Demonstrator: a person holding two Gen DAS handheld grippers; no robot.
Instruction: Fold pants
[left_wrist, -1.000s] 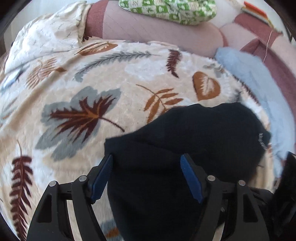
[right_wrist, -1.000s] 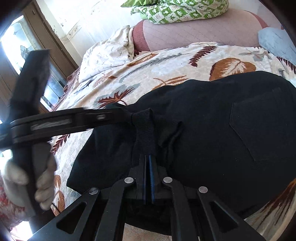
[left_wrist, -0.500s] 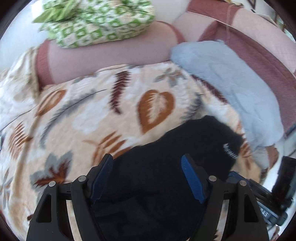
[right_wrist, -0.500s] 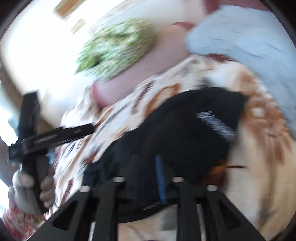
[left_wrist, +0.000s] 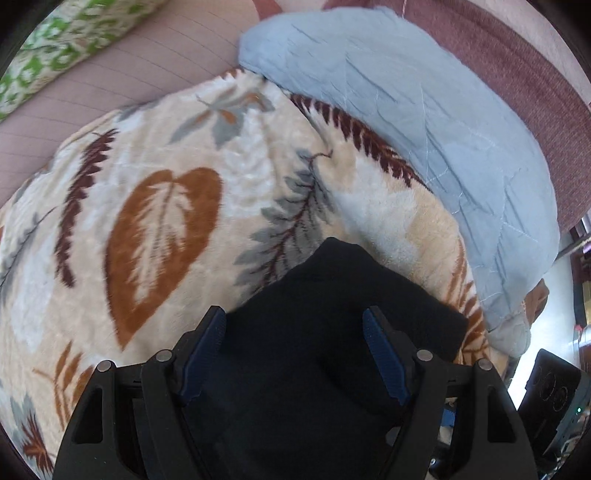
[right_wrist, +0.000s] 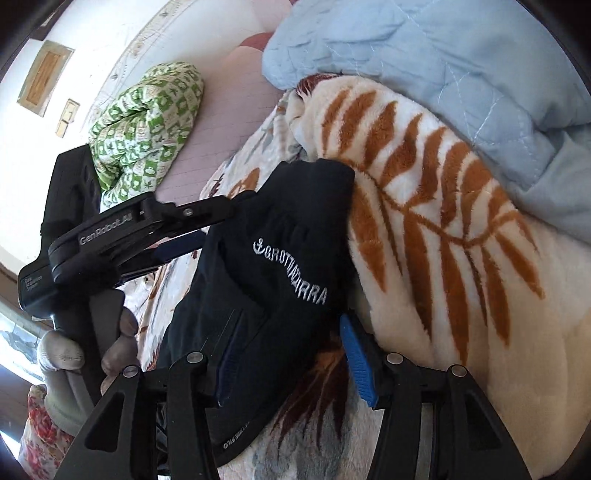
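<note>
Black cloth fills the near part of the left wrist view: the pants (left_wrist: 332, 332) lie bunched on the leaf-print fleece blanket (left_wrist: 166, 206), their far end a rounded point short of the pale blue quilt (left_wrist: 424, 122) on the right. The left gripper (left_wrist: 295, 354) stands released, its blue pads wide apart over the fabric with nothing pinched; whether the pads brush the cloth I cannot tell. From here the risk is a grab that takes only the top layer of this soft heap, so that lifting would pull the fold apart instead of carrying it. In the right wrist view the pants (right_wrist: 280, 280) show as a folded dark bundle with white embroidered lettering, lying on the blanket (right_wrist: 443, 258) with the quilt (right_wrist: 461, 74) beyond at the far right. The right gripper (right_wrist: 288, 358) has just been opening; the near edge of the bundle sits between its blue pads, but they no longer clamp it. Fleece is grippy and plush, so dragging the bundle could rumple both. At the left, a gloved hand (right_wrist: 66, 354) holds the left gripper (right_wrist: 192, 236), its fingers reaching over the far side of the cloth. With both tools close together above one small bundle, they could knock each other or snag the loose edge and undo the fold.
</note>
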